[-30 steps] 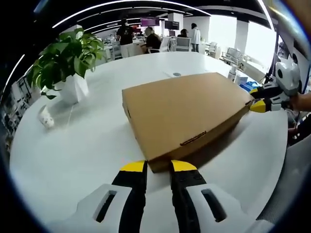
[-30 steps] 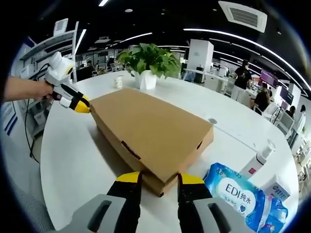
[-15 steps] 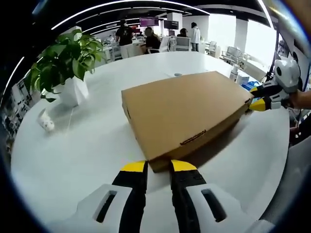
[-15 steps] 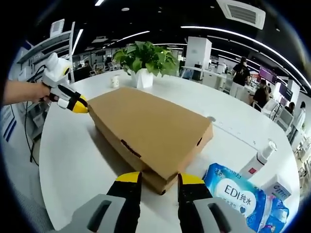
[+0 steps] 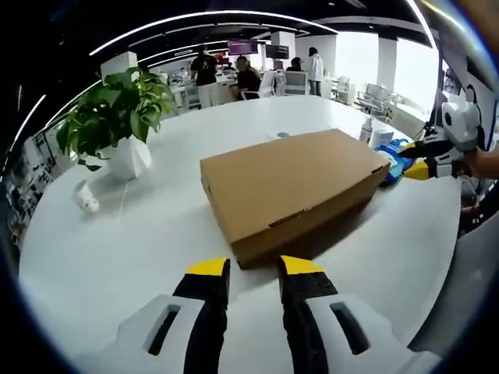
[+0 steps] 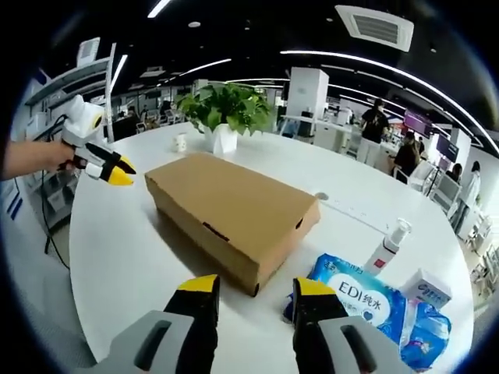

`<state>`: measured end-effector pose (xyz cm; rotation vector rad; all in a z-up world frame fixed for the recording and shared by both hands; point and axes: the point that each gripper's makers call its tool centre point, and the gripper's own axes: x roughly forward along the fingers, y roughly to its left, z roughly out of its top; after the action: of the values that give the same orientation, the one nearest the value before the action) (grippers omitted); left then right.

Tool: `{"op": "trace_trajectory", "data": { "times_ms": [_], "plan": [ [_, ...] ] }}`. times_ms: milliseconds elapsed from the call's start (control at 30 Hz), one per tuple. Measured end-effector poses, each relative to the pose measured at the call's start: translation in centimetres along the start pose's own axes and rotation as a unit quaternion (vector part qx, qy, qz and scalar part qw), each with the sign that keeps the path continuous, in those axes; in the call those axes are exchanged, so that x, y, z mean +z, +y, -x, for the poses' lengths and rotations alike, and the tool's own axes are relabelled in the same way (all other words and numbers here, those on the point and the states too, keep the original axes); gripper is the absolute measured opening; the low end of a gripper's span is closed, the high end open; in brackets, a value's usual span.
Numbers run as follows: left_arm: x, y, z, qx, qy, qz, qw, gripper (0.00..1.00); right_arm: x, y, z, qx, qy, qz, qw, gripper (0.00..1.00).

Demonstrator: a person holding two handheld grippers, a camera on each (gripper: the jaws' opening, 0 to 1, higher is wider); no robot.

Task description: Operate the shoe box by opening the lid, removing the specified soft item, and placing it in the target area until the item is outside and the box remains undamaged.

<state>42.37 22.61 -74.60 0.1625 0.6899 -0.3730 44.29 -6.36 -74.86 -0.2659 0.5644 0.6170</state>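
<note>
A closed brown cardboard shoe box [image 5: 292, 191] lies flat on the round white table [image 5: 140, 257], its lid down. My left gripper [image 5: 253, 269] hangs open a short way back from the box's near corner, nothing between its yellow-tipped jaws. In the right gripper view the same box [image 6: 230, 206] sits ahead of my right gripper [image 6: 253, 287], which is open and empty, clear of the box's corner. The right gripper [image 5: 425, 167] appears beyond the box's far end in the left gripper view. Likewise, the left gripper [image 6: 109, 167] is off the box's far end.
A potted plant [image 5: 117, 117] and a small white cup [image 5: 86, 199] stand beside the box. A blue wet-wipes pack [image 6: 362, 300], a spray bottle [image 6: 386, 249] and a small white carton [image 6: 425, 288] lie close to my right gripper. People sit at desks far behind.
Both grippers have drawn back from the box's corners, so the box looks smaller. The right jaws stand wider apart. The lid is still down.
</note>
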Motion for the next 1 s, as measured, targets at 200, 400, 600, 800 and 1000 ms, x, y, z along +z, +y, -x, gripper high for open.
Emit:
{"op": "trace_trajectory", "data": {
  "times_ms": [200,400,600,800,1000],
  "plan": [
    [-0.8,-1.6,1.8,-0.006,-0.005,0.007,0.9999,0.33,-0.6,-0.6,3.3,-0.014,-0.003,-0.005,0.9999,0.44],
    [-0.9,-3.0,4.2,-0.008,-0.022,0.017,0.9996,0.41,-2.0,-1.7,6.7,-0.036,-0.001,-0.027,0.9990,0.51],
    [-1.1,-4.3,6.6,-0.014,-0.036,0.023,0.9990,0.46,-3.2,-2.3,10.3,-0.054,-0.003,-0.031,0.9981,0.56],
    [-1.6,-5.7,9.4,-0.022,-0.044,0.032,0.9983,0.55,-4.1,-2.8,13.9,-0.078,-0.009,-0.039,0.9962,0.64],
    [-2.0,-6.6,12.2,-0.017,-0.054,0.032,0.9979,0.64,-4.8,-2.8,16.7,-0.094,-0.013,-0.041,0.9946,0.72]
  ]
}}
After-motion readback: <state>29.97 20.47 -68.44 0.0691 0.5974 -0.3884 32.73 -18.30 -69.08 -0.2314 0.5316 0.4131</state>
